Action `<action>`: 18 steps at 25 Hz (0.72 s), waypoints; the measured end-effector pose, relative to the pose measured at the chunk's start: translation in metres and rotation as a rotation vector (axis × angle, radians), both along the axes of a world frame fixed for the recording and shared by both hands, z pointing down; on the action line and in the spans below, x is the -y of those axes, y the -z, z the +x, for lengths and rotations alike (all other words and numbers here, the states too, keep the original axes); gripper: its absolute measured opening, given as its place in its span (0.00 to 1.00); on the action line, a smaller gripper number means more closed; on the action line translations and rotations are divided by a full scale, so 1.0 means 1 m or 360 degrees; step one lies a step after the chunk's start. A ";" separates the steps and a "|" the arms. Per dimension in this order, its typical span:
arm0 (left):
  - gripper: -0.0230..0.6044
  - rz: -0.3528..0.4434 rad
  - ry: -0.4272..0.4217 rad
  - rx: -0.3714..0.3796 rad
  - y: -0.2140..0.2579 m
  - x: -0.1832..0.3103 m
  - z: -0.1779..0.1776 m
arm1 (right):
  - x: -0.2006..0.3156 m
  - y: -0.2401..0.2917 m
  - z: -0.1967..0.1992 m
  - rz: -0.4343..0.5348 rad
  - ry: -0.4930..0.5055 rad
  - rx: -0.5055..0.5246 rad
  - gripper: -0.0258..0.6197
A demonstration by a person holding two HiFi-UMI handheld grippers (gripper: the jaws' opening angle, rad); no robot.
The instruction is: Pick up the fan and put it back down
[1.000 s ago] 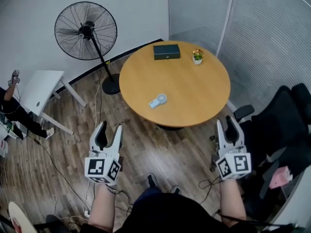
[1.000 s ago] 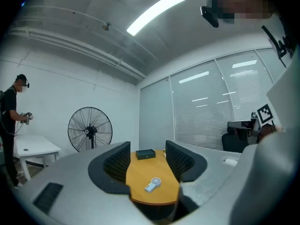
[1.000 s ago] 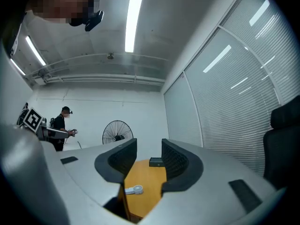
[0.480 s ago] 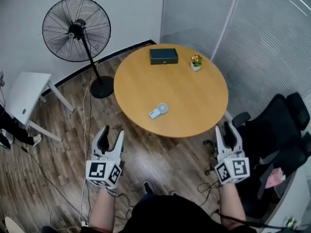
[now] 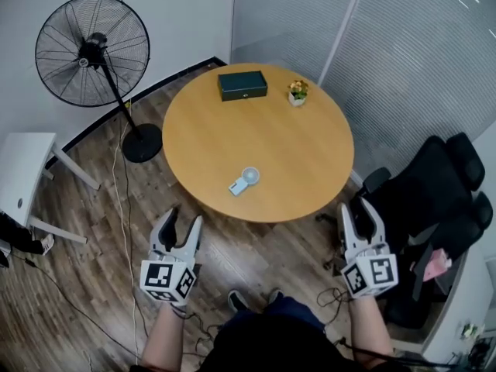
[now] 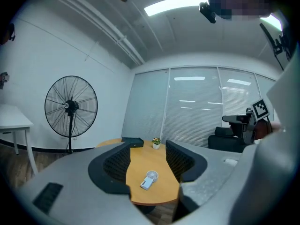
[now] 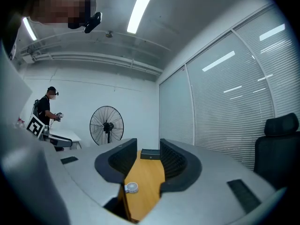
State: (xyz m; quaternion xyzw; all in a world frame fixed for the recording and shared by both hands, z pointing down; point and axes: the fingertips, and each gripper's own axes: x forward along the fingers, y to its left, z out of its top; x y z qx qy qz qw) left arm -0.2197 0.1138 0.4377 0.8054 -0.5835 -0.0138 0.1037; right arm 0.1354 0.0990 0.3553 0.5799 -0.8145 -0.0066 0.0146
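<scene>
A small white hand-held fan point(image 5: 243, 180) lies near the front of the round wooden table point(image 5: 256, 130). Between the left jaws it shows as the small fan point(image 6: 148, 179), and low between the right jaws as the same fan point(image 7: 131, 187). My left gripper point(image 5: 182, 222) hangs open and empty over the floor, short of the table's near edge. My right gripper point(image 5: 359, 209) is open and empty too, beside the table's right front edge. A tall black standing fan point(image 5: 91, 51) is at the back left by the wall.
On the table's far side sit a dark box point(image 5: 242, 85) and a small flower pot point(image 5: 297, 91). Black office chairs point(image 5: 434, 200) crowd the right. A white desk point(image 5: 23, 169) and floor cables point(image 5: 116, 208) lie left. A person point(image 7: 47, 109) stands beyond the desk.
The table and the standing fan have slid left in the head view. Both grippers stay open and empty in front of the table, and the left one sits a little lower.
</scene>
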 end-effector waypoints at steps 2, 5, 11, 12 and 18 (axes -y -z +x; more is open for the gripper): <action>0.40 -0.0027 -0.0027 0.0001 -0.008 0.010 0.004 | 0.007 -0.005 0.001 -0.0017 -0.0010 0.0001 0.28; 0.40 -0.0068 -0.0060 0.0012 -0.019 0.024 0.013 | 0.022 -0.016 0.005 -0.0044 -0.0016 0.0005 0.28; 0.40 -0.0105 -0.0061 0.0085 -0.024 0.054 0.037 | 0.071 -0.036 0.010 -0.0067 0.0068 0.0108 0.28; 0.40 -0.0119 -0.0058 0.0104 -0.024 0.059 0.041 | 0.080 -0.039 0.010 -0.0073 0.0089 0.0131 0.27; 0.40 -0.0236 -0.0010 0.0151 -0.037 0.093 0.061 | 0.143 -0.042 0.009 -0.0087 0.0217 0.0208 0.28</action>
